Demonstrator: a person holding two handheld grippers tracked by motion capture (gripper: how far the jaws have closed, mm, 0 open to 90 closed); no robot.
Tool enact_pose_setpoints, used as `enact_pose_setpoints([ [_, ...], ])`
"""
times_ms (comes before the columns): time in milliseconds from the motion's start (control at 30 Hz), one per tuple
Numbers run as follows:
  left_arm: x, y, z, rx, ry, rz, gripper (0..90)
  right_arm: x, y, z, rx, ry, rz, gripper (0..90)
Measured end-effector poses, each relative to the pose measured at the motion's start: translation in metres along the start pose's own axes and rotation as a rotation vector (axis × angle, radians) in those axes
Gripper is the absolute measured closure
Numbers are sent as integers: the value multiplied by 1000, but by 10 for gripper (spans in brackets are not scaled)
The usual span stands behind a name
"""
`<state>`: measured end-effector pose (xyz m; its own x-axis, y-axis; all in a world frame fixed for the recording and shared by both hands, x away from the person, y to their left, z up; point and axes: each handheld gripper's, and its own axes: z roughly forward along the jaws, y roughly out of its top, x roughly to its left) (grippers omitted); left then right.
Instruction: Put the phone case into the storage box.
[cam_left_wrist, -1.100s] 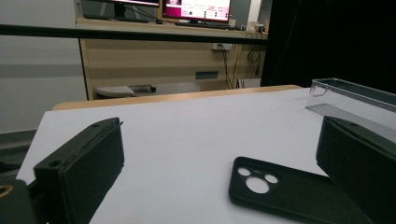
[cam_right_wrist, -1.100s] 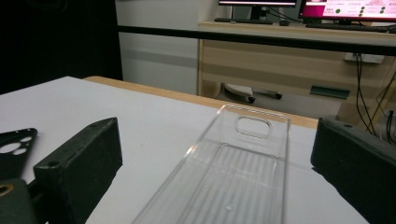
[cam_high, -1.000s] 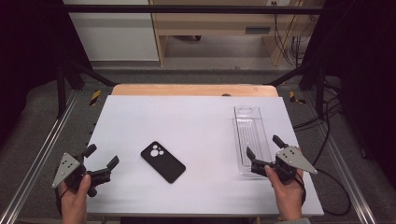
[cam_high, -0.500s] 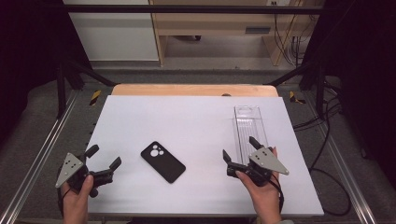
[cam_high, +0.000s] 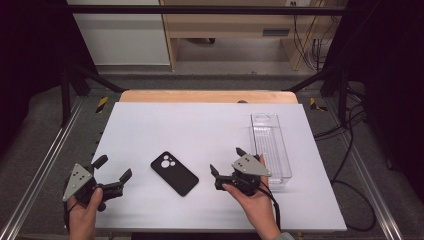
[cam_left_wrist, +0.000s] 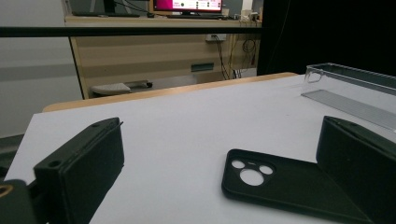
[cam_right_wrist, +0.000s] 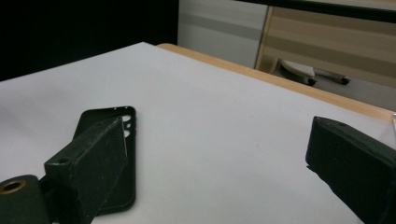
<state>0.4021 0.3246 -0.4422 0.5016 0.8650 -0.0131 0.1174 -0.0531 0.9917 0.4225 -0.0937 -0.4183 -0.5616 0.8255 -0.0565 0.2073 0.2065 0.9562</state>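
High view: one black phone case (cam_high: 174, 173), lying flat with camera cut-outs up on the white bench (cam_high: 200, 125), between the left gripper (cam_high: 113, 175) and right gripper (cam_high: 226, 162), both with fingers apart and empty. Likely light, thin, flexible, slightly grippy; best pinched across one long edge nearest the right fingers (cam_right_wrist: 88, 158), since the flat lie leaves little to catch.

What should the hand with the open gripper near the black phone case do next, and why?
Probably slide the right gripper a little further left toward the flat black rubber phone case. Its jaws stand wide open and empty, the case lies untouched on the white table just beyond them, so closing now would catch nothing.
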Motion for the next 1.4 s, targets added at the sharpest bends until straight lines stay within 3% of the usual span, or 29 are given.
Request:
enact_pose_setpoints([
  [433,-1,-1,-2,4,0,8,8,31,3,47,138,124,-43,66],
  [800,-2,-1,0,9,0,16,8,41,-5,70,251,153,-34,75],
  [933,-2,-1,0,7,2,13,8,40,-7,75,267,170,-9,84],
  [1200,-3,-1,0,10,1,20,9,42,-10,83,313,186,-12,103],
  [1400,-2,0,0,9,2,20,9,43,-10,84,324,194,-20,267],
])
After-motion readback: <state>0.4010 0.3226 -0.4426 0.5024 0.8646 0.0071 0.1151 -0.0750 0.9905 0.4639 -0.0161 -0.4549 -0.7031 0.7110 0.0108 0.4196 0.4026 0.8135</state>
